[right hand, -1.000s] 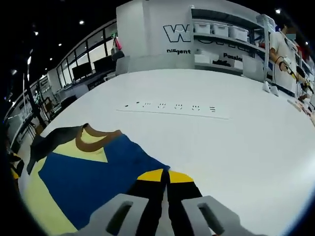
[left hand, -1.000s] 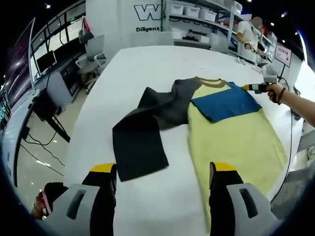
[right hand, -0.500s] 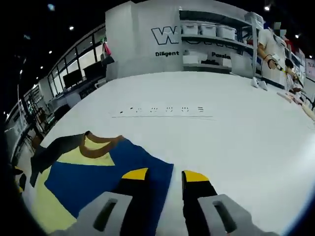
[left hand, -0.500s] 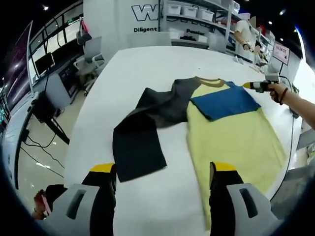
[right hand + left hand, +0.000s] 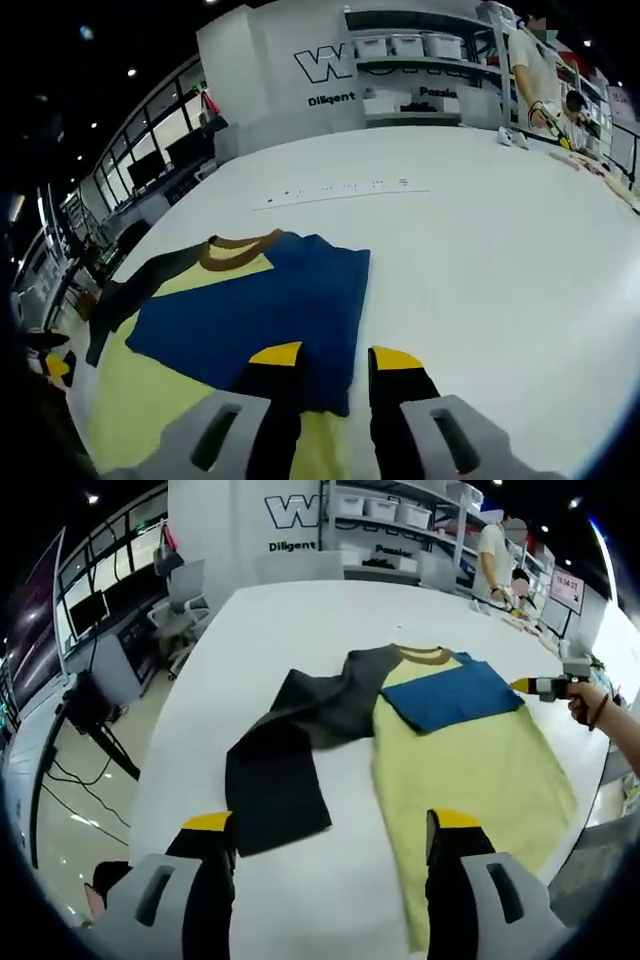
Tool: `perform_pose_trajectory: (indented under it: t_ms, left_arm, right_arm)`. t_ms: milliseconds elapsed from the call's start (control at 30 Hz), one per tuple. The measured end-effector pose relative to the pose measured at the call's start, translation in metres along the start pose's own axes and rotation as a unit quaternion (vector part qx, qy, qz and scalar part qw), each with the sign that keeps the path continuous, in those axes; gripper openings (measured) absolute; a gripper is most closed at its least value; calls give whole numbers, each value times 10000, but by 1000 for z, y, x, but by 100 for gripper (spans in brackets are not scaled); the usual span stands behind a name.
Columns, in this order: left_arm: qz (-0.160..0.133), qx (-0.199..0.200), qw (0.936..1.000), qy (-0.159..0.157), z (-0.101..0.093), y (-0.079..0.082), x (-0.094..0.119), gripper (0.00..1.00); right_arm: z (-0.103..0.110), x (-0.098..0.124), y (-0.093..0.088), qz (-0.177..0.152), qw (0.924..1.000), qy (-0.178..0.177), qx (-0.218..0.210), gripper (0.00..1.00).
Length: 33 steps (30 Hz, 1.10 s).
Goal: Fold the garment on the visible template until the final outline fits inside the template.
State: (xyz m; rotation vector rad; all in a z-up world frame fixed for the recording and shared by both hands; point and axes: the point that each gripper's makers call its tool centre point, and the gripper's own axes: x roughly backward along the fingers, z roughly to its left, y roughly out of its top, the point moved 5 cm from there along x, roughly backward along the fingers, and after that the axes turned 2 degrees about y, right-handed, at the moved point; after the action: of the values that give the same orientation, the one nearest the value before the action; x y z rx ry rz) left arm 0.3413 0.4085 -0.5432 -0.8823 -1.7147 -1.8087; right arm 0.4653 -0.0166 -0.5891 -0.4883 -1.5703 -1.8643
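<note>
- Lying flat on the white tabletop [image 5: 290, 630] is a yellow long-sleeved shirt with a brown collar [image 5: 470, 770]; its blue sleeve [image 5: 450, 693] is folded across the chest, while the dark grey sleeve [image 5: 285, 760] is stretching out toward the tabletop's side edge.
- The left gripper [image 5: 330, 825] is hovering with its fingers spread, gripping nothing.
- The right gripper [image 5: 333, 357] is hanging over the blue sleeve's [image 5: 265, 305] edge, fingers parted and empty.

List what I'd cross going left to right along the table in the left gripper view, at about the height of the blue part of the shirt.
Bare white table → dark grey sleeve → blue folded sleeve → right gripper → person's hand.
</note>
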Motion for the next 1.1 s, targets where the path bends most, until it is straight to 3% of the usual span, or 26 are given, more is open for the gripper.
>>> perform_pose_trajectory:
  t_ms: [233, 433, 667, 800, 1100]
  left_arm:
    - [19, -15, 10000, -45, -1, -1, 2, 76]
    - [4, -13, 10000, -6, 1, -1, 5, 76]
    - [14, -31, 10000, 13, 2, -1, 6, 75]
    - [-185, 139, 9997, -59, -2, 3, 7, 74]
    - [-154, 97, 9998, -70, -4, 4, 6, 73]
  right_arm:
    - [4, 4, -14, 102, 9998, -151, 53, 20]
    - [5, 0, -24, 278, 9992, -303, 23, 12]
    - [5, 1, -26, 268, 9987, -423, 61, 1]
    - [5, 1, -26, 351, 9988, -317, 142, 0]
    - [-3, 3, -23, 501, 9976, -313, 362, 0]
